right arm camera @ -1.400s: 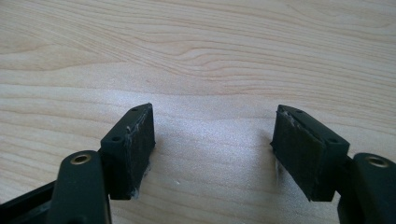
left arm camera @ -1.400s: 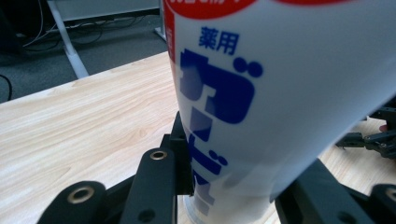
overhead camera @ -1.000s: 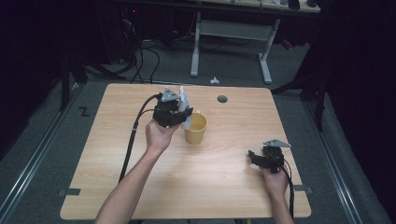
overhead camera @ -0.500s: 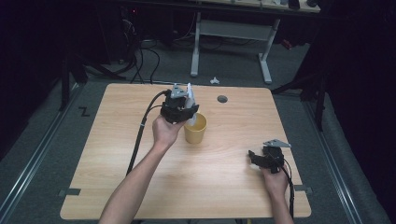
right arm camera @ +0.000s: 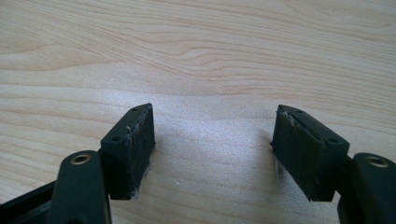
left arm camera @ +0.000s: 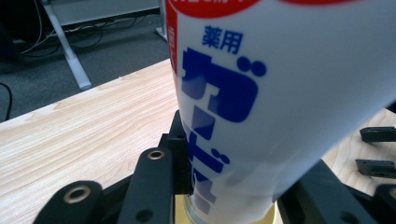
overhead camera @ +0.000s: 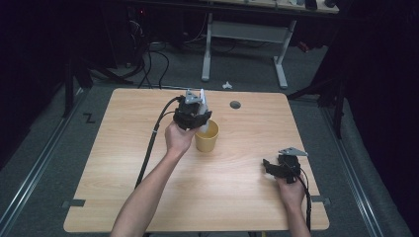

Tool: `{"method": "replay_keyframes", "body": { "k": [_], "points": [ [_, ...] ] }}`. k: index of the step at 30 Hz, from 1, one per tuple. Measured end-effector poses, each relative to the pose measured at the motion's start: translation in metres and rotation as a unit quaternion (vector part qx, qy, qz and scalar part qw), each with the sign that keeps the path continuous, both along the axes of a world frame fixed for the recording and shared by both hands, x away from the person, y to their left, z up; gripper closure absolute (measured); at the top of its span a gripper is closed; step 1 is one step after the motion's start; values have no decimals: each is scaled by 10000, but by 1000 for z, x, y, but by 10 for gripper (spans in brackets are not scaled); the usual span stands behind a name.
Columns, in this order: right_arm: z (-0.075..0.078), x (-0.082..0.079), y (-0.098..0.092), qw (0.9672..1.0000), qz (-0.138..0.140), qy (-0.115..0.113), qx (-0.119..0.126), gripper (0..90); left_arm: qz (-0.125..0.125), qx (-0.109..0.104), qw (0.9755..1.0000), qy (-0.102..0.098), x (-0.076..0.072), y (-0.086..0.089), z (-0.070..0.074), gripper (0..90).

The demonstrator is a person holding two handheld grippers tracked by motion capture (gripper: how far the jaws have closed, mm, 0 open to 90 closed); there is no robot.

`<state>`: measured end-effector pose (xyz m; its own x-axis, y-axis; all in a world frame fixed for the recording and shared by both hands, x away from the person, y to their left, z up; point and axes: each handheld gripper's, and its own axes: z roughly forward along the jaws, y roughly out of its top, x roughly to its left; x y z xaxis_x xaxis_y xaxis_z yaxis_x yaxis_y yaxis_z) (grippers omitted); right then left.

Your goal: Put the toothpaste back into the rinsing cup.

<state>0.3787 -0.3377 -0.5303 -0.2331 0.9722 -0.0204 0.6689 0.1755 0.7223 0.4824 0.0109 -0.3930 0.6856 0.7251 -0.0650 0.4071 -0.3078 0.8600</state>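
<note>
Movement over the last second has carried the left tool [overhead camera: 196, 117], clamped on a white plastic tube with blue and red lettering [left arm camera: 261, 93], across and slightly down until the tube's lower end sits inside the mouth of the yellow cup [overhead camera: 207, 138]; insertion looks nearly done, with release likely next. The left gripper view shows the printed characters and the cup rim beneath, which the high view cannot resolve. The right tool [right arm camera: 215, 154] rests wide open and empty on the light wooden surface [overhead camera: 123, 163].

White tube [left arm camera: 261, 88] with blue lettering, upright, lower end in yellow cup [overhead camera: 207, 138], mid-table
</note>
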Motion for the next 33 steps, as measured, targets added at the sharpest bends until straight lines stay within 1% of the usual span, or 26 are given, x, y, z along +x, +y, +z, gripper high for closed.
{"method": "replay_keyframes", "body": {
  "k": [5,14,18,24,29,33],
  "points": [
    [0,0,0,10000,1,0,1,301,-8,89,10000,-14,2,-5,-5,661],
    [0,0,0,10000,0,0,1,301,-10,212,9998,57,4,-10,-15,655],
    [0,0,0,10000,0,-1,0,301,21,184,9998,68,4,-11,-20,652],
    [0,0,0,10000,-1,0,0,301,0,262,9996,96,4,-13,-25,648],
    [0,0,0,10000,0,-1,1,301,-11,244,9997,95,3,-14,-27,645],
    [0,0,0,10000,-2,0,1,301,-16,288,9995,138,4,-15,-31,643]
  ]
}}
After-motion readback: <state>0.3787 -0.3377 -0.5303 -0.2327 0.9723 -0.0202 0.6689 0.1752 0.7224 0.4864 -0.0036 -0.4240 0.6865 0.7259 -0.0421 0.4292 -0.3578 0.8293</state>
